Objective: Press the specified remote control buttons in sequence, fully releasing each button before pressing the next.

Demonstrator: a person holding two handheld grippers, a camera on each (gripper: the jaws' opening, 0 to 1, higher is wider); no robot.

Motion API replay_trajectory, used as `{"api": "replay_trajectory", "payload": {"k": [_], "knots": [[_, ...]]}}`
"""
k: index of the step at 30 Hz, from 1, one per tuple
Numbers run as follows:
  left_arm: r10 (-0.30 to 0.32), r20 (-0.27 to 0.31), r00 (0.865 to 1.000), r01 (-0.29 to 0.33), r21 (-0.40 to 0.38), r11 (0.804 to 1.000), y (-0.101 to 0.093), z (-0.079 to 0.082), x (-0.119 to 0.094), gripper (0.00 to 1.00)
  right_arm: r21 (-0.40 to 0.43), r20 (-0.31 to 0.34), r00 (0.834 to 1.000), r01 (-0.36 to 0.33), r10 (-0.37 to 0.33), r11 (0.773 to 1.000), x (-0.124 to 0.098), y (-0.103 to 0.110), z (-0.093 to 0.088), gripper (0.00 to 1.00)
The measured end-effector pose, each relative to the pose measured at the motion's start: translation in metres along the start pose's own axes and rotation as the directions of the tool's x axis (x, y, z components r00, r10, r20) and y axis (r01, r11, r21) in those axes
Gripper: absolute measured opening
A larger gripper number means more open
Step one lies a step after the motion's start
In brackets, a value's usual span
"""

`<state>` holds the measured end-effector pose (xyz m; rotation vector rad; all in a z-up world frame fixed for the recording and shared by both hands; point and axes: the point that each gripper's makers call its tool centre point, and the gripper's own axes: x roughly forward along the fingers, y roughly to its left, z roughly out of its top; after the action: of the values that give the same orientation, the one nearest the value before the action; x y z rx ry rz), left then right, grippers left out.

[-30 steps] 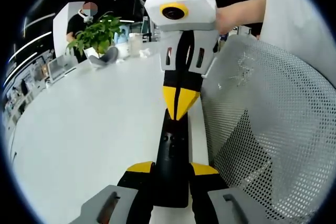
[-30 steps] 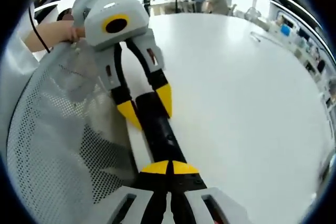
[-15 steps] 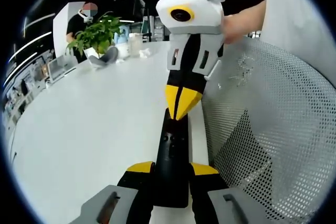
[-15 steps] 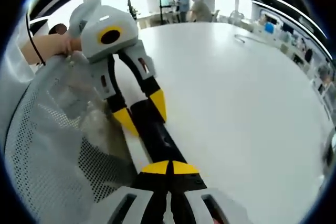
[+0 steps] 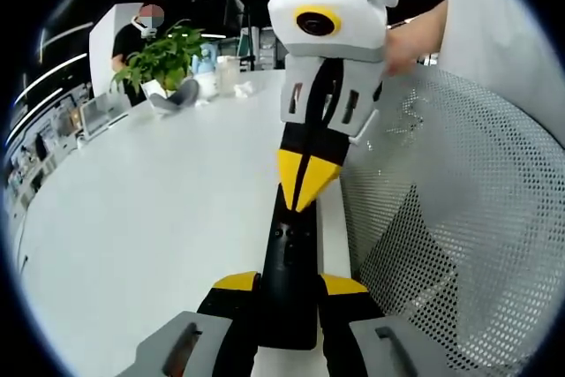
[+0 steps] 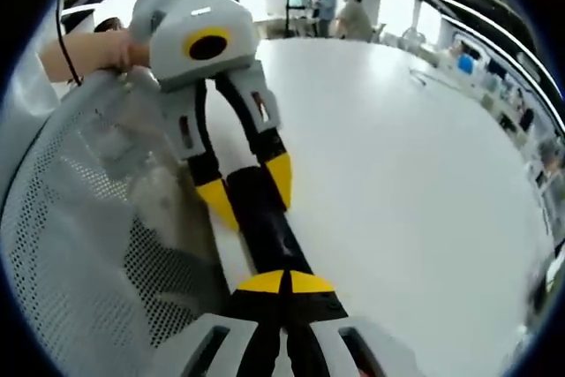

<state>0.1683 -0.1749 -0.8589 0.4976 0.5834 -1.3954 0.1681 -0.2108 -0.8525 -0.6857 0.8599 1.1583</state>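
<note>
A black remote control (image 5: 291,249) lies lengthwise along the edge of the white table (image 5: 159,200). My left gripper (image 5: 290,284) is shut on its near end, one yellow tip on each side. My right gripper (image 5: 305,181) comes down from above, shut, with its joined yellow tips at the remote's far end, just past the buttons. In the right gripper view, the right gripper (image 6: 284,282) shows its shut tips over the remote (image 6: 265,218). Beyond them the left gripper (image 6: 249,190) clasps the remote's other end. Whether the tips touch the remote cannot be told.
A grey mesh chair back (image 5: 441,218) stands close beside the remote, also seen as mesh chair (image 6: 79,245). A potted plant (image 5: 163,55) and small items sit at the table's far side. People stand in the background. A hand holds each gripper.
The right gripper's body has swung a little to the right and tilted, while its tips have stayed at the remote's far end. The left gripper and the remote have not moved.
</note>
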Motion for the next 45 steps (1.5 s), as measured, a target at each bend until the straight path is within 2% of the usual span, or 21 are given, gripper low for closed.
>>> {"api": "replay_trajectory", "payload": {"k": [6, 11, 16, 22, 29, 42, 45], "knots": [[0.0, 0.0, 1.0, 0.0, 0.0, 1.0, 0.0, 0.0, 0.0, 0.25, 0.001, -0.089, 0.995, -0.042, 0.042, 0.999, 0.002, -0.002, 0.001, 0.0], [0.0, 0.0, 1.0, 0.0, -0.001, 1.0, 0.0, 0.0, 0.0, 0.26, 0.001, -0.113, 0.991, -0.07, 0.069, 0.998, 0.002, -0.002, 0.0, 0.0], [0.0, 0.0, 1.0, 0.0, -0.001, 1.0, 0.0, 0.0, 0.0, 0.26, 0.028, -0.083, 0.994, -0.065, 0.067, 0.997, 0.001, -0.001, -0.002, 0.0], [0.0, 0.0, 1.0, 0.0, 0.0, 1.0, 0.0, 0.0, 0.0, 0.26, 0.048, -0.002, 1.0, -0.028, 0.028, 0.998, 0.0, -0.001, -0.002, 0.0], [0.0, 0.001, 1.0, 0.0, -0.001, 1.0, 0.0, 0.0, 0.0, 0.26, 0.105, 0.088, 0.996, -0.012, 0.003, 0.994, -0.002, -0.002, 0.0, 0.0], [0.0, 0.0, 1.0, 0.0, 0.001, 1.0, 0.0, 0.0, 0.0, 0.26, 0.057, 0.108, 0.994, -0.008, 0.002, 0.998, -0.001, 0.0, 0.011, 0.0], [0.0, -0.001, 1.0, 0.0, 0.001, 1.0, 0.0, 0.0, 0.0, 0.26, 0.041, 0.081, 0.997, -0.012, 0.008, 0.999, 0.004, 0.002, 0.007, 0.0]]}}
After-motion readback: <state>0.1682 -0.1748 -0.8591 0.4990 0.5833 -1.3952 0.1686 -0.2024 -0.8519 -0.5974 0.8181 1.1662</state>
